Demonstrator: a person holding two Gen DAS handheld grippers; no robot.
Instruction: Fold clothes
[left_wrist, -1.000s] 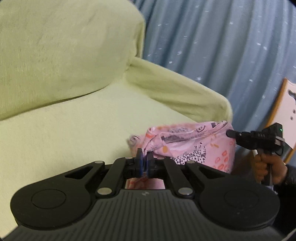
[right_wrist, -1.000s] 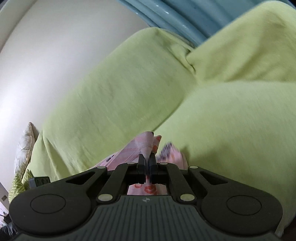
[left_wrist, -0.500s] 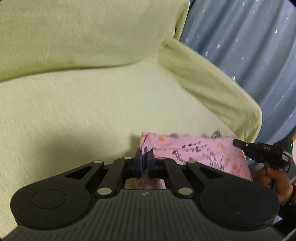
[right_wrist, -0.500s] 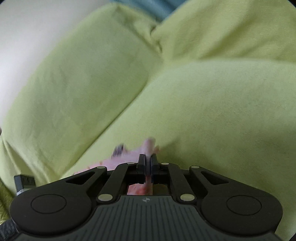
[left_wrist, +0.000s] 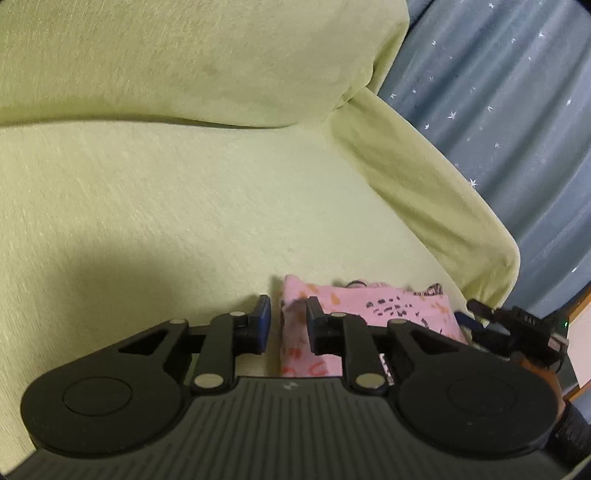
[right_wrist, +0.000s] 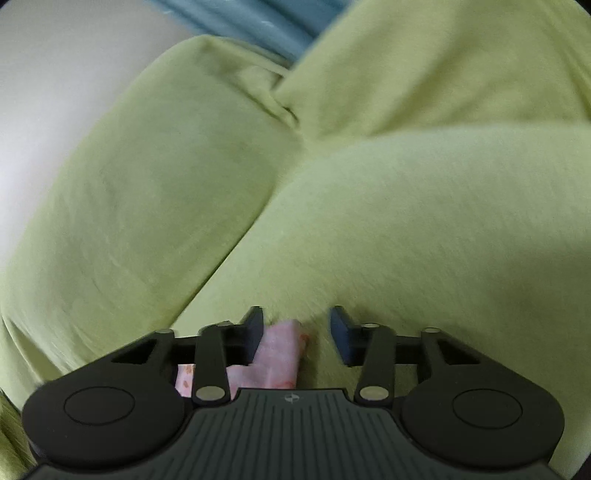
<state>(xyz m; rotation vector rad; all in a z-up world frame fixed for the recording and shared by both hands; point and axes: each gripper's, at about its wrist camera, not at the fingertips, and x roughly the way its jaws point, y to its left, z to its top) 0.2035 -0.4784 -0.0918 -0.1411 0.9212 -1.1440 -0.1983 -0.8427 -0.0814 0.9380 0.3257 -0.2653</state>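
A pink patterned garment (left_wrist: 373, 314) lies flat on the light green sofa seat (left_wrist: 184, 206). My left gripper (left_wrist: 288, 314) is open, with the garment's left corner lying loose between its fingers. My right gripper (right_wrist: 297, 325) is open too, and a pink corner of the garment (right_wrist: 279, 350) lies between its fingers, nearer the left one. The right gripper also shows at the right edge of the left wrist view (left_wrist: 517, 328), at the garment's right end.
The sofa backrest (left_wrist: 184, 55) rises behind the seat and its armrest (left_wrist: 424, 184) runs along the right. A blue star-print curtain (left_wrist: 517, 92) hangs beyond the armrest. A pale wall (right_wrist: 48, 92) shows at the upper left of the right wrist view.
Both grippers lowered the garment onto the seat, then opened and let go of its corners. The garment went from hanging between them to lying flat.
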